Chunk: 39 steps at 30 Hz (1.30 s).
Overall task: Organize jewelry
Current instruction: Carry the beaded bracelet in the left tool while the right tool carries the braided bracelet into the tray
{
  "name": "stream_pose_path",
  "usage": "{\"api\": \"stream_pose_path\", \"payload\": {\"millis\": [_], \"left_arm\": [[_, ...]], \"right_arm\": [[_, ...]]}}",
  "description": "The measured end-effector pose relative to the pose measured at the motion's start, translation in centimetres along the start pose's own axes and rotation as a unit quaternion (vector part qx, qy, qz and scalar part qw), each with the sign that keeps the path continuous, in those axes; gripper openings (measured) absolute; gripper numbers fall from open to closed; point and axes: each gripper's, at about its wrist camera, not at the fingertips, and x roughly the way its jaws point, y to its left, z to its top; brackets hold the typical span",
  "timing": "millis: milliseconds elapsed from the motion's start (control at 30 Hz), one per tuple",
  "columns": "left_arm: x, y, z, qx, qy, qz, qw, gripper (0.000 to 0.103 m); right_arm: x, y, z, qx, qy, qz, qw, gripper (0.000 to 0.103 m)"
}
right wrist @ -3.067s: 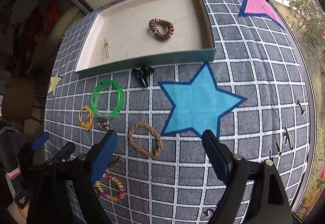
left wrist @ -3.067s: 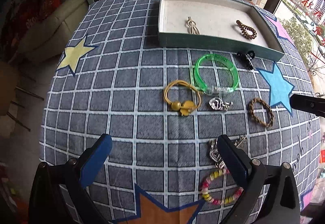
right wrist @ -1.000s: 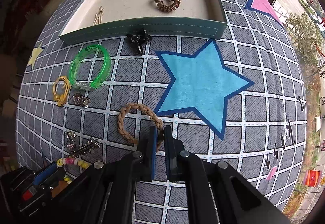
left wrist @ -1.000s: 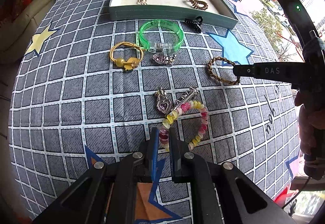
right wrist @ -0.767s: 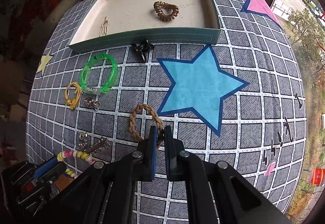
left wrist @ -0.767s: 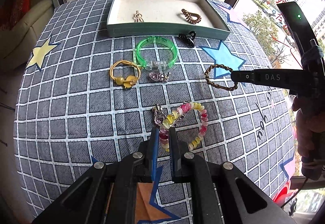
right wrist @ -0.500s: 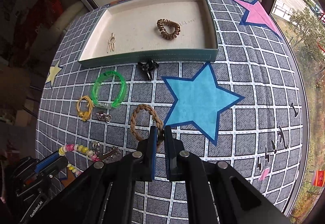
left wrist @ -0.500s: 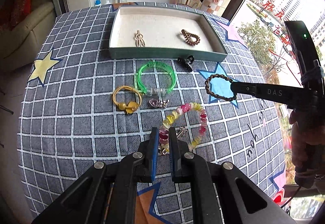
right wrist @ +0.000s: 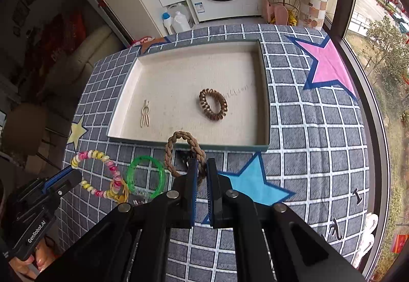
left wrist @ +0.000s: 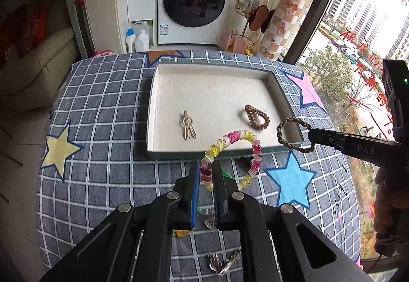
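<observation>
My left gripper [left wrist: 206, 166] is shut on a pink-and-yellow coil bracelet [left wrist: 237, 136], which hangs in the air just before the tray's front wall. My right gripper [right wrist: 202, 166] is shut on a braided brown ring [right wrist: 184, 140], also held up at the front wall of the green tray [right wrist: 265, 102]. In the left wrist view the right gripper [left wrist: 315, 140] comes in from the right with the braided ring [left wrist: 282, 128]. Inside the tray [left wrist: 150, 113] lie a cream hair clip [left wrist: 188, 126] and a brown spiral hair tie [left wrist: 257, 118].
On the checked cloth in front of the tray lie a green bangle [right wrist: 145, 177], a yellow hair tie [right wrist: 122, 191], a partly hidden black claw clip [right wrist: 182, 155] and silver charms [left wrist: 222, 261]. A washing machine [left wrist: 194, 0] stands beyond the table.
Both grippers have risen off the cloth and moved towards the tray, each carrying its piece. The coil bracelet and braided ring now hang at the tray's front wall.
</observation>
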Motion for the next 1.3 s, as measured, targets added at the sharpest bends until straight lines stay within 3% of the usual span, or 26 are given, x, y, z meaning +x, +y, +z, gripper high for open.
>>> {"api": "stream_pose_path", "payload": {"millis": [433, 733, 1300], "left_arm": [[6.6, 1.4, 6.0, 0.001, -0.009, 0.032, 0.9994, 0.022], [12.0, 1.4, 7.3, 0.009, 0.021, 0.055, 0.9982, 0.022], [15.5, 1.5, 6.5, 0.023, 0.055, 0.092, 0.9939, 0.022]], "right_arm": [[4.3, -2.0, 6.4, 0.009, -0.004, -0.003, 1.0, 0.007], [8.0, -3.8, 9.1, 0.041, 0.0, -0.004, 0.999, 0.007], [12.8, -5.1, 8.6, 0.034, 0.045, -0.036, 0.998, 0.007]]}}
